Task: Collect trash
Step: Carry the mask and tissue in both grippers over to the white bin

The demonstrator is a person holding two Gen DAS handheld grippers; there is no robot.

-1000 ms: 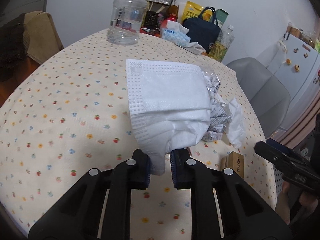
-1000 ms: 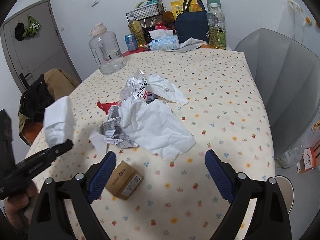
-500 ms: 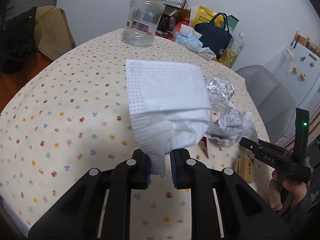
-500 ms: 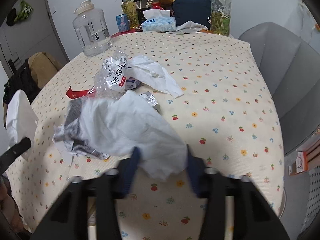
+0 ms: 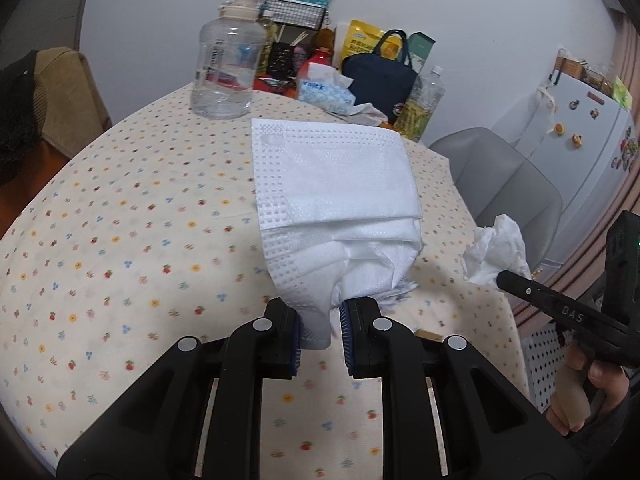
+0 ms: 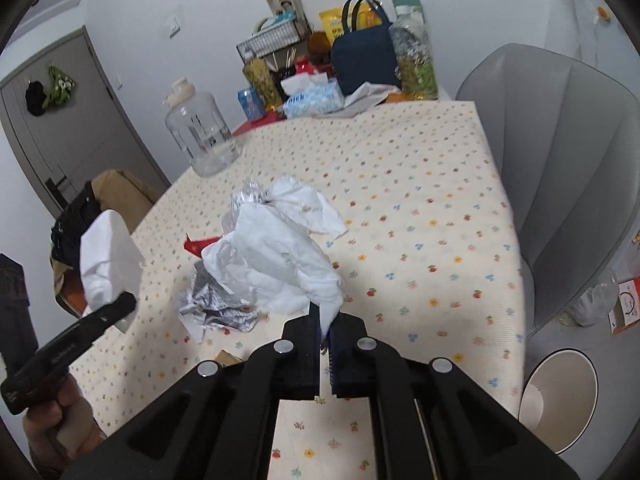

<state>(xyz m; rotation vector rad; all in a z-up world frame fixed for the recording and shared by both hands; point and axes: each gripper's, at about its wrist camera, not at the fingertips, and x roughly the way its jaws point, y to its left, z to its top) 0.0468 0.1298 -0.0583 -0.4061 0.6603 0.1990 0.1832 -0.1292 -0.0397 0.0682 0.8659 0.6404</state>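
Over the floral-clothed table [image 6: 420,184], the left gripper [image 5: 320,334] was clamped on a limp face mask [image 5: 334,200] by its gathered end, while the right gripper [image 6: 325,334] pinched a light, crushable crumpled tissue [image 6: 276,256] near the front edge.

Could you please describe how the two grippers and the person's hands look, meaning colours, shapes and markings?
Both the left gripper and the right gripper are matte black plastic frames with round silver bolts and ribbed dark blue finger pads. One side bar carries embossed letters "DAS". The bare-skinned hand grips a pale beige handle.
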